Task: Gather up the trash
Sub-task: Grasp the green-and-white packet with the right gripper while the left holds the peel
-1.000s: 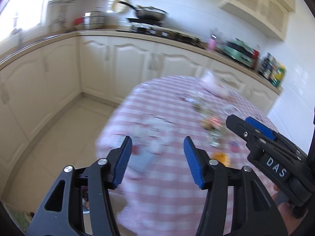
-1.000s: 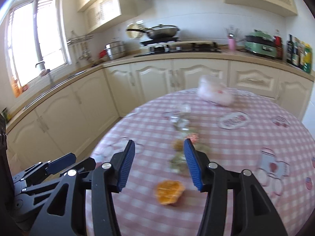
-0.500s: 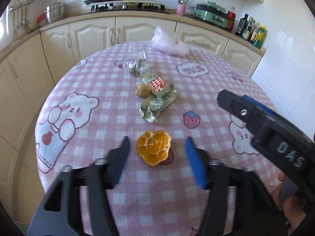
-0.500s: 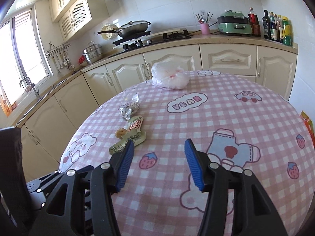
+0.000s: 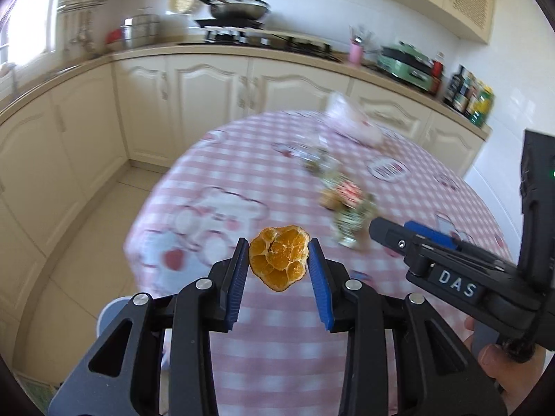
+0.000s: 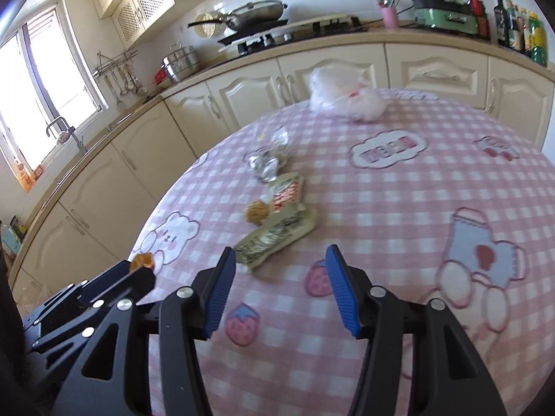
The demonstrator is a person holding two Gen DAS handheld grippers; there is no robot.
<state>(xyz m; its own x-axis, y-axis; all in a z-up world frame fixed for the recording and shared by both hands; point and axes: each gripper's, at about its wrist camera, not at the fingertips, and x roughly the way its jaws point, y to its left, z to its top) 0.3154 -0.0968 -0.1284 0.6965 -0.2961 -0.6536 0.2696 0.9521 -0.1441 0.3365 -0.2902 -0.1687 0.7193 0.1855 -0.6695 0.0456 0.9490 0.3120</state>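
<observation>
My left gripper (image 5: 278, 242) is shut on a piece of orange peel (image 5: 279, 261), its blue pads pressing both sides, and holds it above the near edge of the table. The right wrist view shows the same peel (image 6: 142, 261) at the left gripper's tip (image 6: 138, 270), lower left. My right gripper (image 6: 280, 250) stands open over the pink checked tablecloth (image 6: 399, 208) with nothing between its fingers. Just beyond its left finger lies a green wrapper (image 6: 277, 235). Behind that are a brownish crumpled ball (image 6: 256, 211), a red-and-white wrapper (image 6: 288, 190) and crumpled clear plastic (image 6: 269, 159).
A white plastic bag (image 6: 347, 97) lies at the table's far edge. Cream kitchen cabinets (image 6: 312, 69) and a counter with a stove and pan (image 6: 256, 12) run behind and to the left. Tiled floor (image 5: 86, 228) shows left of the table.
My left gripper has closed on the orange peel and lifted it off the cloth, swinging left. My right gripper has sunk nearer the table and now points towards the wrappers.
</observation>
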